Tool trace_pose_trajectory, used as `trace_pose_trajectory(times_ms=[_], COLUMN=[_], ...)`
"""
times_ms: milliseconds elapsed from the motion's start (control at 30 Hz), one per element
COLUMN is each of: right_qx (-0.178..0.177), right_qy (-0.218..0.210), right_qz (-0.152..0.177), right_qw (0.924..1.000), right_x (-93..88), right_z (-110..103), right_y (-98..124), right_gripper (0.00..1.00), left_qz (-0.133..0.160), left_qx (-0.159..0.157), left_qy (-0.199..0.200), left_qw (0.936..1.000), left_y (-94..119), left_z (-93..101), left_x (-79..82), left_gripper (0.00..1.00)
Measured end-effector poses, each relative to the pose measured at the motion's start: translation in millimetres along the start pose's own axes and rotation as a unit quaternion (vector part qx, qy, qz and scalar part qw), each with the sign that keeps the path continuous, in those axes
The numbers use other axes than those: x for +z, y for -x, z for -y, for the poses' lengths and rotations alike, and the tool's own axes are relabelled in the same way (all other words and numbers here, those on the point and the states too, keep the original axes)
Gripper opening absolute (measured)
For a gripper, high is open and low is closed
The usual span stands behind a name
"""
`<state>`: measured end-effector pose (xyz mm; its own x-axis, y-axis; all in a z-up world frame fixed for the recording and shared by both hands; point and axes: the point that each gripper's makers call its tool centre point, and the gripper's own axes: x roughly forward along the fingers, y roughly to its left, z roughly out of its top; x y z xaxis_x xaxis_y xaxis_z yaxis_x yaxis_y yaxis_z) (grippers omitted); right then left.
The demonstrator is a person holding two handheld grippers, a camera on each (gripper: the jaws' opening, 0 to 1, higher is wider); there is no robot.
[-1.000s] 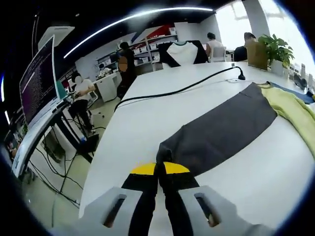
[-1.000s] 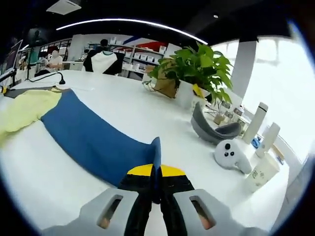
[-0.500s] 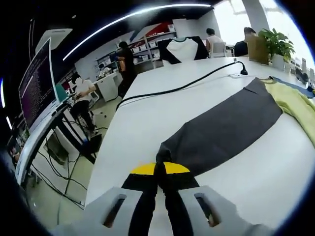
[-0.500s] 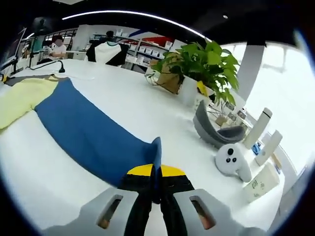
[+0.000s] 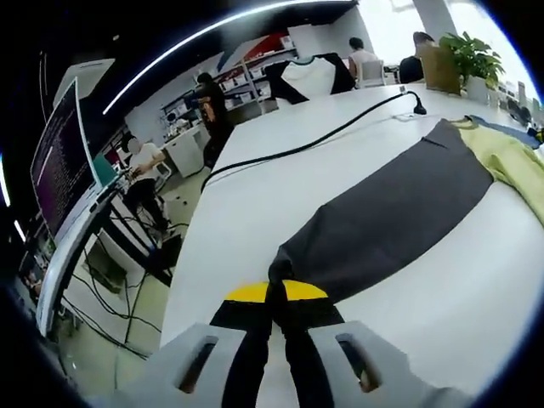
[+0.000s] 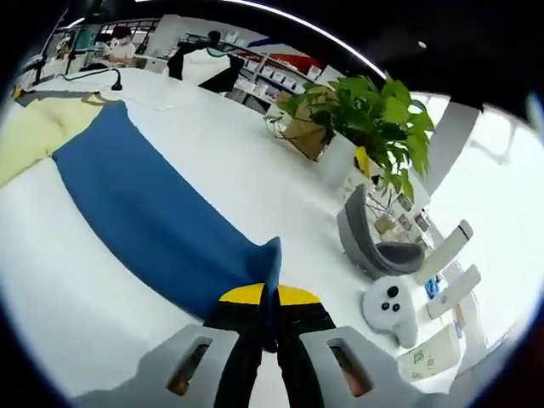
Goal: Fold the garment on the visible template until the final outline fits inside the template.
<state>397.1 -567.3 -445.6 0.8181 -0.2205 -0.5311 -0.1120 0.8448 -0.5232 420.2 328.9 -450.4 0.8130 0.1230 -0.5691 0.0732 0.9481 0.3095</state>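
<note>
Table (image 5: 255,204): white, long; the garment lies spread flat across it. I see no template outline in either view, so I cannot place the garment against it.
Garment: colour-block top with a yellow body (image 5: 510,157) between a grey sleeve (image 5: 391,217) and a blue sleeve (image 6: 144,212). Both sleeves are stretched out toward my grippers.
Handling: I judge it light, thin and limp. It sags where unsupported, so a fold needs both ends lifted together. It looks likely to slide easily on the smooth tabletop.
Hold points: cuff ends suit the sleeve fold. For the body fold I would re-grip at the hem or shoulder seams.
Left gripper (image 5: 276,293): jaws pressed together, pinching the grey cuff, which bunches into a small knot at the tips.
Right gripper (image 6: 269,297): jaws closed on the blue cuff, whose edge stands up between the tips.
Black cable (image 5: 314,144): runs along the table beyond the grey sleeve, apart from it.
Potted plant (image 6: 357,119): on the table, well clear of the blue sleeve.
White controller (image 6: 393,308): on the table to the right, near a grey stand (image 6: 374,242). Keep the sleeve swing away from it.
</note>
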Motion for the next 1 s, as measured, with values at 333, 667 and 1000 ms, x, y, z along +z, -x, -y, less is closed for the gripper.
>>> trace_pose_trajectory(times_ms=[333,667,1000], right_qx=[-0.009,-0.013,0.002], right_qy=[0.033,0.055,-0.046], right_qz=[-0.019,-0.029,-0.018], right_qw=[0.9992,0.9980,0.9988], right_x=[0.5,-11.9,-13.6], right_z=[6,5,8], right_y=[-6,-13,-12], right_gripper=[0.00,0.00,0.00], left_qz=[-0.013,-0.014,-0.017], left_qx=[0.003,0.003,0.004], left_qy=[0.006,-0.003,0.013], left_qw=[0.9999,0.9999,0.9998], left_y=[-4,-3,-5], left_z=[-7.7,-8.2,-9.7], left_x=[-7.6,-8.1,-8.2], left_gripper=[0.03,0.03,0.03])
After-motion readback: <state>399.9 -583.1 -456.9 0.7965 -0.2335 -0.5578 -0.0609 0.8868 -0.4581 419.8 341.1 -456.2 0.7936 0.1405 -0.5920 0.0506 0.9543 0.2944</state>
